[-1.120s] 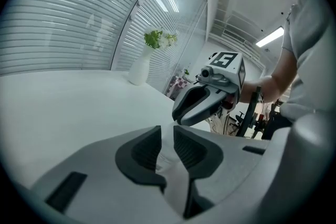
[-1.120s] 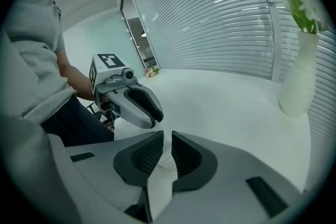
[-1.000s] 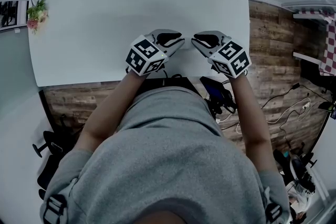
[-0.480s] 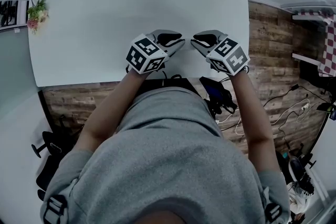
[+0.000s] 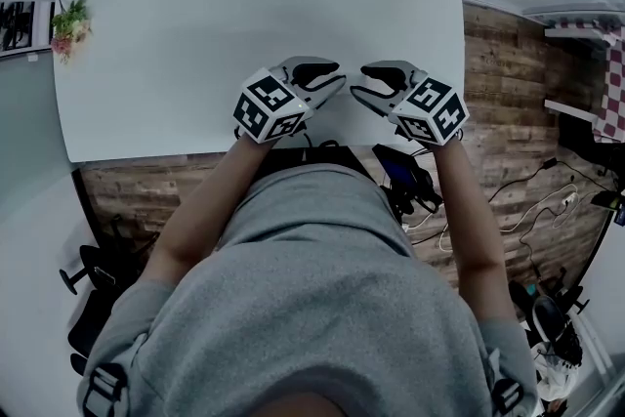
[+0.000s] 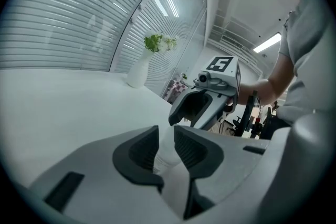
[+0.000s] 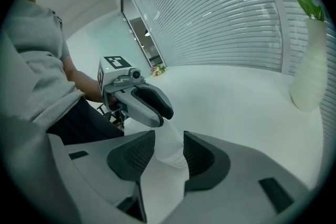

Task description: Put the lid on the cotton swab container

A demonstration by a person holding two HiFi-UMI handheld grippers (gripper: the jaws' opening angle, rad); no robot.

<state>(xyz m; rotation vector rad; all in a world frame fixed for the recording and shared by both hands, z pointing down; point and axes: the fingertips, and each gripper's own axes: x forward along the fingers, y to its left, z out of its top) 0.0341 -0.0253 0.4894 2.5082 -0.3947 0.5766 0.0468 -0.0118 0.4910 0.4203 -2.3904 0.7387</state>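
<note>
- the two tools hang over the near edge of the tabletop (image 5: pixel 244 5), about midway along it, with their tips turned toward each other and nearly meeting.
- the left gripper (image 6: pixel 166 136) has its jaws narrow. its pads press on a white, partly see-through cylinder, which i take to be the cotton swab container (image 6: pixel 167 153).
- the right gripper (image 7: pixel 169 136) has just been opening its jaws. they now stand wider, with the far end of that cylinder between them, and the pads seem to be off it.
- no loose lid shows on the tabletop or in either tool. the line where the lid meets the body cannot be made out.
- my judgement is that the lid is probably on already. what is left is to check that it sits fully down, then set the container on the tabletop and let go.
</note>
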